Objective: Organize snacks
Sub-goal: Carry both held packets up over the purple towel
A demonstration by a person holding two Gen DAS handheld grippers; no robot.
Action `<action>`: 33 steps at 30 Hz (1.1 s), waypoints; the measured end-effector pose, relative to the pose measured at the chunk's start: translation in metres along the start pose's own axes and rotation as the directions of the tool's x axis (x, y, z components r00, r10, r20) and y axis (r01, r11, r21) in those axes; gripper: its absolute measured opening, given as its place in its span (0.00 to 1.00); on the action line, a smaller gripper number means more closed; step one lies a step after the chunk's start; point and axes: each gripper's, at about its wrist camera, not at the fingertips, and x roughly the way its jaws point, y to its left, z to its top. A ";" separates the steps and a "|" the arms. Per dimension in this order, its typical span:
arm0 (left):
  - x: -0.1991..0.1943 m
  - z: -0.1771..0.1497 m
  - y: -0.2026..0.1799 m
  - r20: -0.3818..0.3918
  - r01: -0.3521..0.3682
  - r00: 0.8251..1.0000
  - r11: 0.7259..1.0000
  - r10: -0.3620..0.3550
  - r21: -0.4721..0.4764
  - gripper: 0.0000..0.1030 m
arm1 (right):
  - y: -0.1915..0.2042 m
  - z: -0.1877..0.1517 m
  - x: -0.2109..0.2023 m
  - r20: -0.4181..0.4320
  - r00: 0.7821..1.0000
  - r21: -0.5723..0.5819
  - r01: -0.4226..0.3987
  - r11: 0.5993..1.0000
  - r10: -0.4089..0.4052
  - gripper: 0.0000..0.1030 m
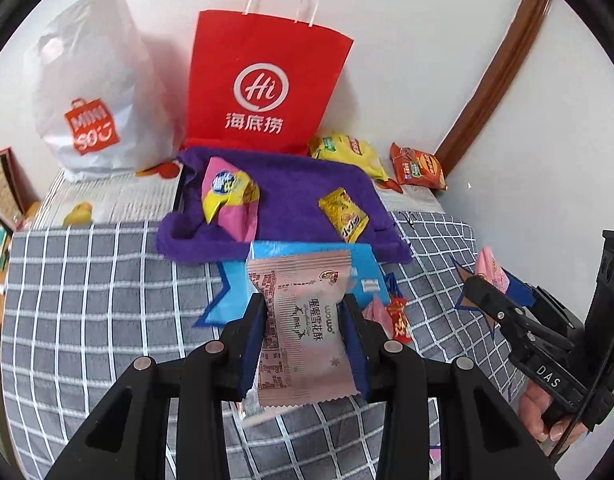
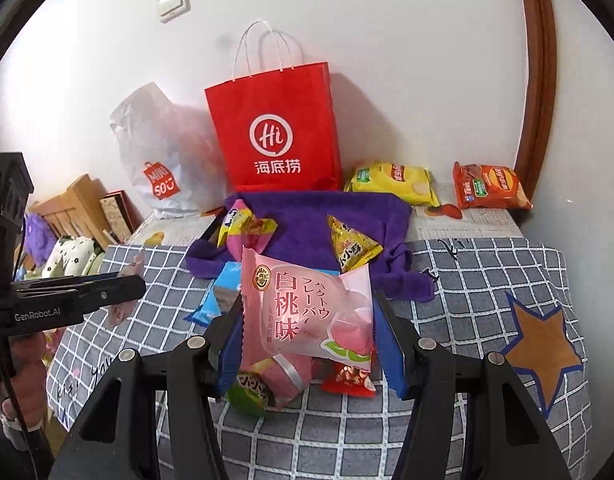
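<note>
My left gripper (image 1: 303,332) is shut on a pale pink snowflake-crisp packet (image 1: 303,320), held upright above the checked cloth. My right gripper (image 2: 309,332) is shut on a pink peach-flavour packet (image 2: 307,308), lifted over a small heap of snacks (image 2: 347,376). A purple towel (image 1: 291,196) lies ahead with a pink-and-yellow packet (image 1: 227,196) and a yellow packet (image 1: 343,216) on it. A blue packet (image 1: 235,296) lies at the towel's near edge. From the left wrist view the right gripper (image 1: 483,280) shows at the right with its pink packet (image 1: 493,274).
A red paper bag (image 1: 267,84) and a white plastic bag (image 1: 91,92) stand against the wall. A yellow chip bag (image 2: 395,182) and an orange chip bag (image 2: 491,188) lie at the back right. A brown door frame (image 2: 535,80) is on the right, clutter (image 2: 75,240) at left.
</note>
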 end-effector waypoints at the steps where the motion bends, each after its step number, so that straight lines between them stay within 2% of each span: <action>1: 0.002 0.004 0.000 0.001 -0.002 1.000 1.000 0.002 0.007 0.35 | 0.001 0.003 0.003 0.001 1.000 0.005 0.006 1.000 -0.006 0.55; 6: 0.017 0.030 0.006 0.006 -0.015 1.000 1.000 0.014 0.027 0.35 | -0.001 0.025 0.019 0.007 0.999 0.019 0.032 0.999 -0.032 0.55; 15: 0.056 0.081 0.025 -0.006 -0.043 0.999 0.999 0.043 0.003 0.35 | -0.016 0.076 0.064 0.028 0.998 0.027 0.062 0.998 -0.063 0.55; 19: 0.076 0.099 0.032 -0.015 -0.078 0.997 0.997 0.078 0.010 0.35 | -0.025 0.097 0.089 0.020 0.997 0.024 0.075 0.997 -0.075 0.55; 25: 0.107 0.115 0.044 -0.037 -0.077 0.996 0.997 0.076 -0.011 0.35 | -0.036 0.122 0.134 -0.012 0.997 0.020 0.074 0.997 -0.074 0.55; 30: 0.128 0.115 0.056 -0.021 -0.076 0.997 0.997 0.075 -0.033 0.35 | -0.041 0.121 0.177 -0.054 0.995 0.015 0.090 0.996 -0.089 0.55; 33: 0.146 0.115 0.059 -0.058 -0.075 0.996 0.997 0.073 -0.019 0.35 | -0.048 0.113 0.204 -0.107 0.992 0.028 0.077 0.997 -0.074 0.55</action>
